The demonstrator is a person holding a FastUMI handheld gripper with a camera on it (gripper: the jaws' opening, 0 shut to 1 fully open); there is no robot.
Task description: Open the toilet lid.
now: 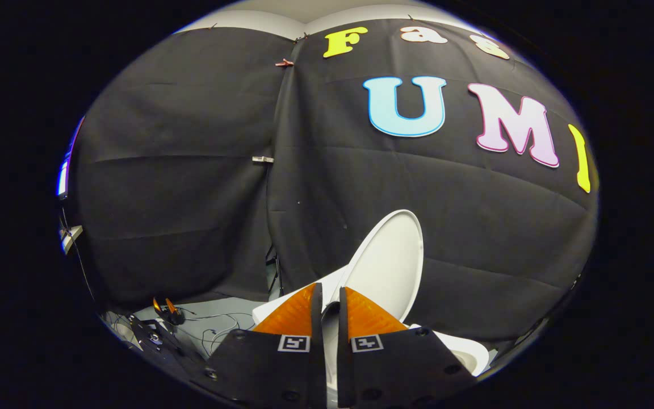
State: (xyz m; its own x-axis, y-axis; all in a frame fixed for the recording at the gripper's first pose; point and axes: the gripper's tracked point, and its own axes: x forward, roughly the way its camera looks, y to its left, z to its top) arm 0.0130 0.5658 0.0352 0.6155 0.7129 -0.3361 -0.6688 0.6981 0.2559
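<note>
The toilet lid (389, 267) stands raised, tilted back toward the black cloth wall (191, 199) behind it, its pale inner face turned toward the camera. The hand-held gripper (330, 298) has its two fingers drawn close, a thin gap between them, and the lid's lower edge runs into that gap; whether both fingers press on it cannot be told. The white toilet bowl rim (469, 352) shows just right of the fingers. Cables (213, 332) lie on the floor to the left
</note>
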